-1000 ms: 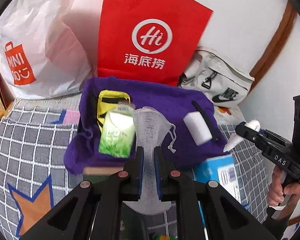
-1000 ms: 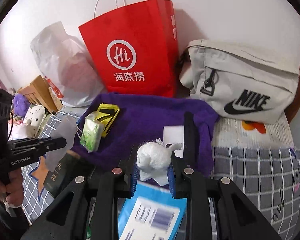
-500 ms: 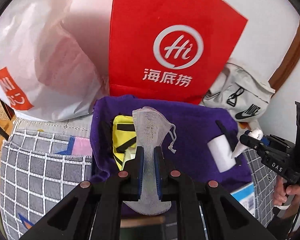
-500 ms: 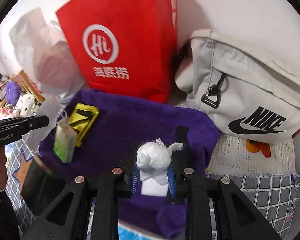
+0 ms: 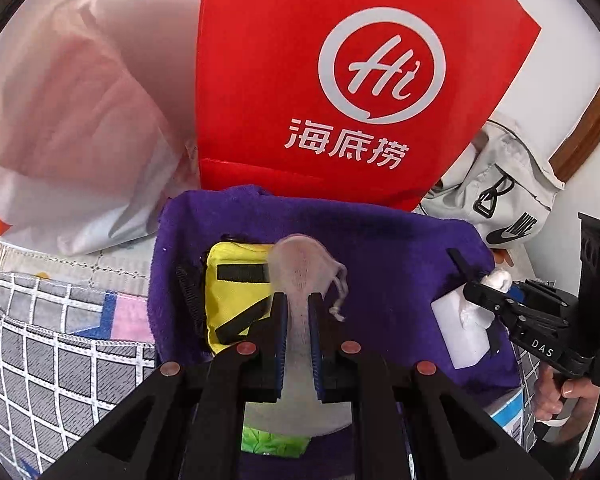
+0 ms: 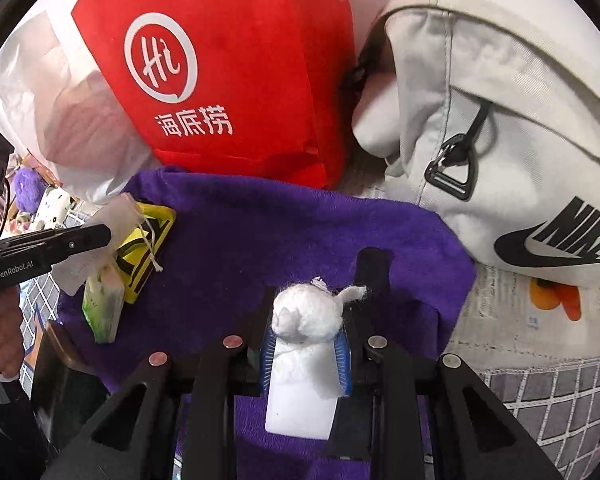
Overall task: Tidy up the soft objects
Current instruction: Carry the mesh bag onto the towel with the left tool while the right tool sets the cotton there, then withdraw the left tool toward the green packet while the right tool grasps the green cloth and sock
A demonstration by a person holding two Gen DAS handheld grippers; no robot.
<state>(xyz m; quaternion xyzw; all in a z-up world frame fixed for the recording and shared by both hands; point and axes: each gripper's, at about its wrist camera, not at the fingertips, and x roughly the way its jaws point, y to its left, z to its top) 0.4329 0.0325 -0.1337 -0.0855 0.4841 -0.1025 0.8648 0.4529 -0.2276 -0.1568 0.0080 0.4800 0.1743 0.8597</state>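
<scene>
A purple cloth (image 5: 380, 248) lies spread in front of the bags. My left gripper (image 5: 298, 300) is shut on a white mesh drawstring pouch (image 5: 300, 264) and hangs over a yellow pouch (image 5: 236, 300) with black straps. A green tissue pack (image 5: 272, 442) shows under its fingers. My right gripper (image 6: 306, 312) is shut on a white cotton wad (image 6: 306, 316), just above a white block (image 6: 300, 400) on the purple cloth (image 6: 260, 232). A black strap (image 6: 374, 268) lies beside the block. In the right wrist view the left gripper (image 6: 100, 236) is at the left, over the yellow pouch (image 6: 148, 240).
A red paper bag (image 5: 340, 80) stands behind the cloth, with a white plastic bag (image 5: 80, 120) to its left and a grey Nike bag (image 6: 500, 140) to its right. A checked grey cover (image 5: 60, 360) lies underneath. A dark book (image 6: 64, 380) sits at the cloth's near left.
Both grippers have moved forward and lower over the purple cloth, toward the red bag. The tissue pack has slid under the left fingers and the white block under the right ones. Both grips are unchanged.
</scene>
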